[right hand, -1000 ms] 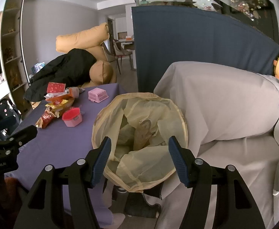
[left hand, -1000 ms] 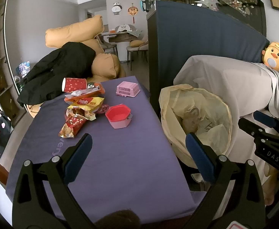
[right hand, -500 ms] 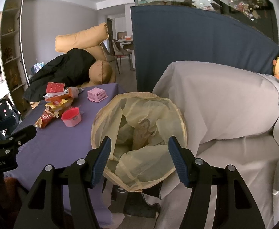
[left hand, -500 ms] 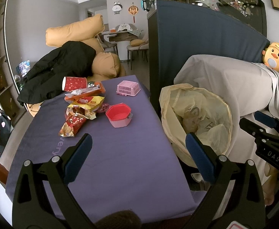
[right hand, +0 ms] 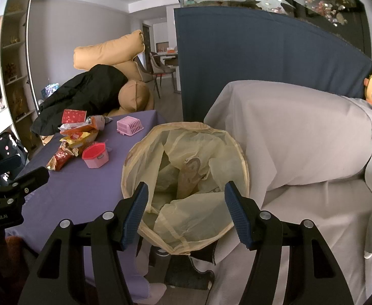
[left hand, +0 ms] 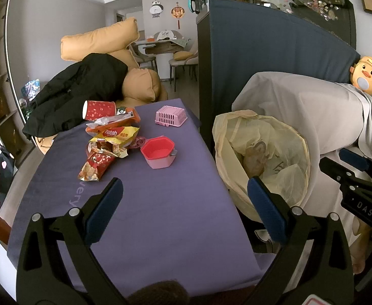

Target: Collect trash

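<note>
A pile of snack wrappers [left hand: 107, 143] lies on the purple table [left hand: 160, 216] at its far left, with a red paper cup [left hand: 99, 109] on its side behind it; the pile also shows in the right wrist view [right hand: 71, 146]. A yellow trash bag [left hand: 262, 157] stands open right of the table, with crumpled paper inside. My left gripper [left hand: 184, 202] is open and empty over the table's near part. My right gripper [right hand: 186, 213] is open and empty, just above the bag's mouth [right hand: 186, 175].
A pink tub with a red lid [left hand: 158, 152] and a small pink basket [left hand: 170, 115] sit near the wrappers. A sofa under a grey sheet [right hand: 300, 139] lies right of the bag. A black jacket [left hand: 76, 94] on tan cushions and a dark blue partition [left hand: 262, 63] stand behind.
Almost nothing has changed. The right wrist view has shifted very slightly; both grippers stay open and empty.
</note>
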`<state>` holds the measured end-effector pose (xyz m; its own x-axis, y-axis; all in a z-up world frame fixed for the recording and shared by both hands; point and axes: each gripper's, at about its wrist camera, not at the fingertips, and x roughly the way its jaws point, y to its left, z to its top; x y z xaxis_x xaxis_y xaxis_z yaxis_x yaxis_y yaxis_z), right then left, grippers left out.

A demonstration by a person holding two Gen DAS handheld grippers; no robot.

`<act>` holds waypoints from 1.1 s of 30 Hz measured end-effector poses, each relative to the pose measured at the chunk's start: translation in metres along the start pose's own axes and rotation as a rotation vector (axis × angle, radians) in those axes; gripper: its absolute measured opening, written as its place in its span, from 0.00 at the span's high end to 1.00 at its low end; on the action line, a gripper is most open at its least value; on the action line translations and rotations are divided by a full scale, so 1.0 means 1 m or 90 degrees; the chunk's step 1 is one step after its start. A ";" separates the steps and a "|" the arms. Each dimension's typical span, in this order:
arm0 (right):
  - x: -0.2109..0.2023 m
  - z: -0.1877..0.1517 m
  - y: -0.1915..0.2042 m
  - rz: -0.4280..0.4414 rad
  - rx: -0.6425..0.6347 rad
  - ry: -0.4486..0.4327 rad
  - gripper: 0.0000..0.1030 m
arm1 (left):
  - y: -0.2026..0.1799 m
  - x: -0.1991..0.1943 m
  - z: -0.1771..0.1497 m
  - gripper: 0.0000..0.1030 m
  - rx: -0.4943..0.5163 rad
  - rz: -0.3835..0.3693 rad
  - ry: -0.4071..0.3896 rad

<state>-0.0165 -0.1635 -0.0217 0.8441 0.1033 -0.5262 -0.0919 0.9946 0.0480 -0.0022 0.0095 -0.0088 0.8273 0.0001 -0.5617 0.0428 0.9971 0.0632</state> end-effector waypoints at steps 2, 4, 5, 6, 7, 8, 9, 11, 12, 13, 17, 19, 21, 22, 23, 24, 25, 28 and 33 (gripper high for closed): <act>0.000 0.000 0.000 0.001 -0.001 0.000 0.43 | 0.000 0.000 -0.001 0.09 0.000 0.000 0.001; -0.001 -0.001 0.000 0.000 0.000 0.000 0.43 | 0.000 0.001 -0.002 0.09 -0.001 0.000 0.002; -0.001 -0.001 0.000 0.001 0.000 0.000 0.43 | 0.000 0.001 -0.002 0.09 -0.001 0.000 0.002; -0.001 -0.001 0.000 0.001 0.000 0.000 0.43 | 0.000 0.001 -0.002 0.09 -0.001 0.001 0.002; -0.001 -0.001 0.000 0.001 0.000 0.000 0.43 | 0.000 0.000 -0.003 0.09 -0.001 0.001 0.003; -0.002 -0.002 0.000 0.001 0.000 -0.001 0.43 | 0.000 0.001 -0.002 0.09 -0.001 0.001 0.002; -0.001 -0.001 0.000 0.001 0.000 0.000 0.43 | 0.000 0.001 -0.002 0.09 -0.001 0.001 0.002; -0.001 -0.001 0.000 0.001 0.000 0.000 0.43 | 0.000 0.001 -0.002 0.09 -0.001 0.000 0.003; -0.001 -0.001 0.000 0.001 0.000 0.000 0.43 | 0.000 0.001 -0.002 0.09 -0.001 0.000 0.003; -0.001 -0.001 0.000 0.001 0.000 0.000 0.43 | 0.000 0.001 -0.002 0.09 -0.001 0.000 0.003; 0.000 -0.001 0.000 0.001 0.000 0.001 0.43 | 0.000 0.001 -0.002 0.09 -0.001 0.000 0.003; -0.001 -0.001 0.000 0.001 0.000 0.000 0.43 | 0.000 0.000 -0.002 0.09 -0.001 0.000 0.003; -0.001 -0.001 0.001 0.001 0.000 0.000 0.43 | 0.000 0.001 -0.001 0.09 -0.001 0.000 0.004; -0.001 -0.001 0.000 0.001 0.000 0.000 0.43 | 0.000 0.001 -0.001 0.09 -0.001 0.000 0.004; -0.001 -0.001 0.000 0.002 0.000 0.000 0.43 | 0.000 0.001 -0.002 0.09 -0.001 0.000 0.004; 0.000 -0.001 0.000 0.002 -0.001 0.001 0.43 | 0.000 0.001 -0.002 0.09 -0.002 0.000 0.005; 0.000 -0.001 0.000 0.001 -0.001 0.001 0.43 | 0.000 0.001 -0.002 0.09 -0.002 0.000 0.005; 0.000 -0.001 0.001 0.001 -0.001 0.001 0.43 | 0.000 0.001 -0.003 0.09 -0.002 0.000 0.004; 0.000 -0.001 0.001 0.001 -0.001 0.001 0.43 | 0.001 0.001 -0.003 0.09 -0.003 0.000 0.007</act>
<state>-0.0172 -0.1626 -0.0222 0.8434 0.1053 -0.5268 -0.0941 0.9944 0.0480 -0.0033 0.0107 -0.0116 0.8210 0.0003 -0.5709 0.0402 0.9975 0.0584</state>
